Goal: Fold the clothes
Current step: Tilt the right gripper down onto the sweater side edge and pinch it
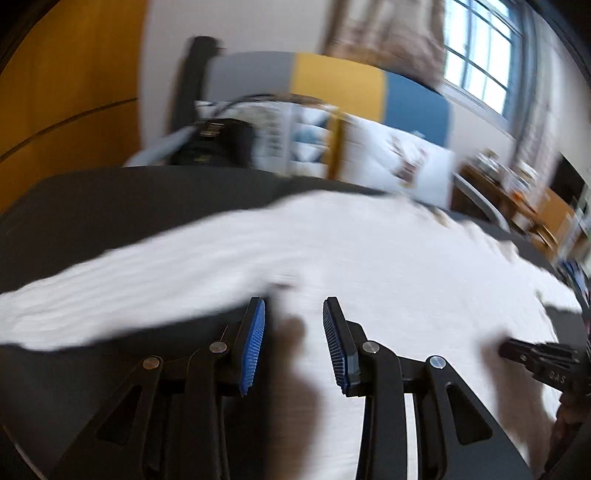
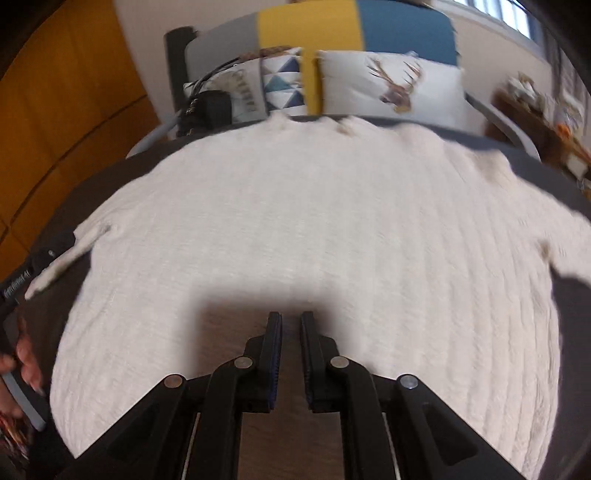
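Observation:
A white cable-knit sweater (image 2: 295,221) lies spread flat on a dark table (image 2: 535,162), its sleeves reaching out to both sides. In the left wrist view the sweater (image 1: 332,251) fills the middle, with one sleeve (image 1: 92,291) stretching left. My left gripper (image 1: 293,301) hovers over the sweater near that sleeve's root, its blue pads apart and nothing between them. My right gripper (image 2: 291,314) hangs above the sweater's lower middle, its jaws nearly together and empty. Each gripper shows at the edge of the other's view: the right gripper (image 1: 535,354) and the left gripper (image 2: 26,269), held by a hand (image 2: 24,362).
Behind the table stands a sofa with a grey, yellow and blue back (image 2: 310,26), a deer cushion (image 2: 399,88), a triangle-pattern cushion (image 2: 284,85) and a black bag (image 2: 207,107). An orange wooden panel (image 2: 55,110) is on the left, a cluttered side table (image 1: 517,192) and a window (image 1: 476,48) on the right.

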Motion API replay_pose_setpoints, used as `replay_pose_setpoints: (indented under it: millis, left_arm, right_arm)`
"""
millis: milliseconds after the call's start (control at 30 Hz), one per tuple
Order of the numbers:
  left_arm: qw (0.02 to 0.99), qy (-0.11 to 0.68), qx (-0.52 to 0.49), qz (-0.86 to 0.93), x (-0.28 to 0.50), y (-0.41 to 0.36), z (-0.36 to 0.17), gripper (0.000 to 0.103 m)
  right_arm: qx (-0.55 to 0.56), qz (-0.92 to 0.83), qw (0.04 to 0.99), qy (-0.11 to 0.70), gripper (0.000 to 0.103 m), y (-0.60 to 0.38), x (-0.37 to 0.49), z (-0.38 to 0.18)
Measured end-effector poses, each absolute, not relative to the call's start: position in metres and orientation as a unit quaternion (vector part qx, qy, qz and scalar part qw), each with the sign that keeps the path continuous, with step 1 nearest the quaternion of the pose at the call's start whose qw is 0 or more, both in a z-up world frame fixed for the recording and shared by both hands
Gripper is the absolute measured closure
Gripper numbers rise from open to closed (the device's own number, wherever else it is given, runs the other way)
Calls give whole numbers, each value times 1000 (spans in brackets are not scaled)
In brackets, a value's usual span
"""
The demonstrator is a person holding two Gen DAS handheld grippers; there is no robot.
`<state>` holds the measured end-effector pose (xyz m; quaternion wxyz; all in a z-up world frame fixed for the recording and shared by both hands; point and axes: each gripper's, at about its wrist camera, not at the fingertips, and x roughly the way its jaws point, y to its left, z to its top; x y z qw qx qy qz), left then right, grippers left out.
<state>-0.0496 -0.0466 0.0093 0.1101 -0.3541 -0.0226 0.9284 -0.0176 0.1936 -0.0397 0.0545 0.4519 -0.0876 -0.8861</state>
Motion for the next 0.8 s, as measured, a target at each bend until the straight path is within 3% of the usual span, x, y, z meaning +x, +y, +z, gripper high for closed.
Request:
replay_pose_setpoints:
  millis: [200, 533, 667, 800]
  left_arm:
    - [119, 28, -403, 907, -65, -1, -16, 67]
    - [105, 52, -397, 910, -64, 10, -28, 62]
    - [114, 35, -399, 909, -67, 2, -28, 62]
    - [113, 37, -399, 909, -66, 3, -28, 61]
  right_arm:
    - [416, -900, 42, -124, 93, 233, 6, -27]
    - [422, -880, -82, -204, 94, 367, -53, -41]
    - [406, -880, -69, -235, 97, 380, -47, -50]
    - [399, -871, -46, -281, 91, 394, -36, -43]
